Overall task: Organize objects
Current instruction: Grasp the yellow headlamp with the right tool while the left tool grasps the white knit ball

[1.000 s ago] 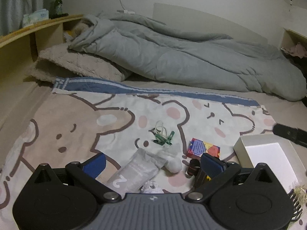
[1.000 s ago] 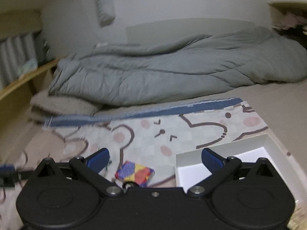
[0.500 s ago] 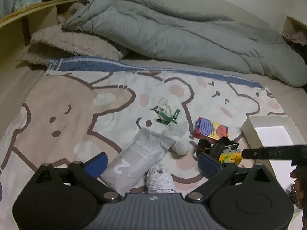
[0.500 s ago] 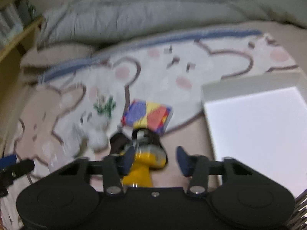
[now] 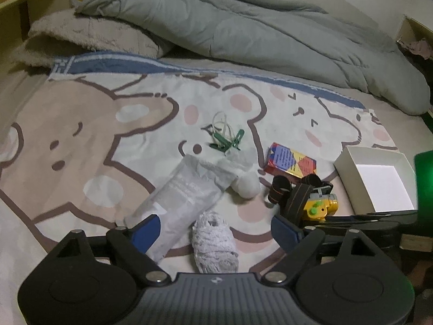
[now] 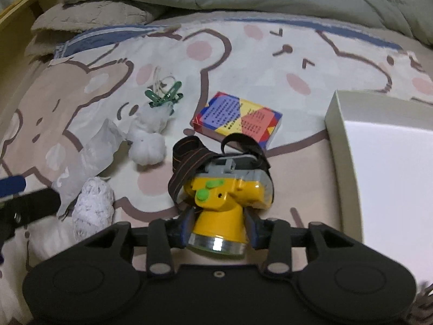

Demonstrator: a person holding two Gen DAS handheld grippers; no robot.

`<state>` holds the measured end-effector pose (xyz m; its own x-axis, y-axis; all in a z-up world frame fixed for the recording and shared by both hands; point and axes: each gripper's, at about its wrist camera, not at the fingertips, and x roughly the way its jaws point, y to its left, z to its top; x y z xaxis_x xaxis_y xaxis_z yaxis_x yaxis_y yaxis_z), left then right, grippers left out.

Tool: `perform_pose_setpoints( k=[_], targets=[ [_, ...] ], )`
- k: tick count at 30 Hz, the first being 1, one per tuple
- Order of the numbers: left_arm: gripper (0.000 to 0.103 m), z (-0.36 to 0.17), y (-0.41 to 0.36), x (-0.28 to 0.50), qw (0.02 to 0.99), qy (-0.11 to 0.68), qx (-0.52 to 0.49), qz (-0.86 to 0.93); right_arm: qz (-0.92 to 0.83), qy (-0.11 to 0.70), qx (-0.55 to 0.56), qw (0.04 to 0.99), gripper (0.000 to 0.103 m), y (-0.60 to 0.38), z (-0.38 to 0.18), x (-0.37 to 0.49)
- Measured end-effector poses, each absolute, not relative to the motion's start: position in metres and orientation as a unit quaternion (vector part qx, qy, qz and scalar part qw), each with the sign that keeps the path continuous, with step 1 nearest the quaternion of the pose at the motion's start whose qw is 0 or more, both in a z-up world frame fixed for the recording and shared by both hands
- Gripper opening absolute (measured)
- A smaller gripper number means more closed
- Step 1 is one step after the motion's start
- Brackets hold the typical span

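Note:
A yellow headlamp [image 6: 224,192] with a dark striped strap lies on the bear-print blanket [image 6: 270,54]. My right gripper [image 6: 219,226] straddles its yellow cone. Both pads touch the cone while the jaws are opening slightly. The headlamp [image 5: 318,207] also shows at the right of the left wrist view. My left gripper [image 5: 216,233] is closing over a white yarn bundle [image 5: 213,241] and the end of a clear plastic bag [image 5: 184,197]; its pads press on neither. An empty white box [image 6: 338,135] stands right of the headlamp.
A colourful card box [image 6: 238,116], green clips [image 6: 163,97] and a white ball [image 6: 147,149] lie beyond the headlamp. A grey duvet [image 5: 243,27] and a beige pillow [image 5: 94,35] fill the far side. A wooden shelf [image 5: 16,13] runs along the left.
My right gripper dropped and tilted down onto the headlamp, and its jaws narrowed around the yellow cone. My left gripper sank toward the yarn bundle with its jaws a little narrower.

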<state>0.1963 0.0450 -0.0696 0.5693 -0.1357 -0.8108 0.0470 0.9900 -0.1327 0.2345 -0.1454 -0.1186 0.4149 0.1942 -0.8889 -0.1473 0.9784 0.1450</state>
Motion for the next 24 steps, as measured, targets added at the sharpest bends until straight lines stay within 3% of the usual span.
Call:
perform_pose_setpoints(
  k=[12,24],
  targets=[
    [0.07,-0.099,0.047,0.206,0.863,0.5,-0.06,-0.042,0.126,0.537,-0.009,0.834,0.04,-0.17,-0.118,0.233],
    [0.063,-0.141,0.049,0.22,0.829,0.547,-0.113,-0.022,0.152,0.535,-0.027,0.83,0.042,-0.166,-0.138,0.246]
  ],
)
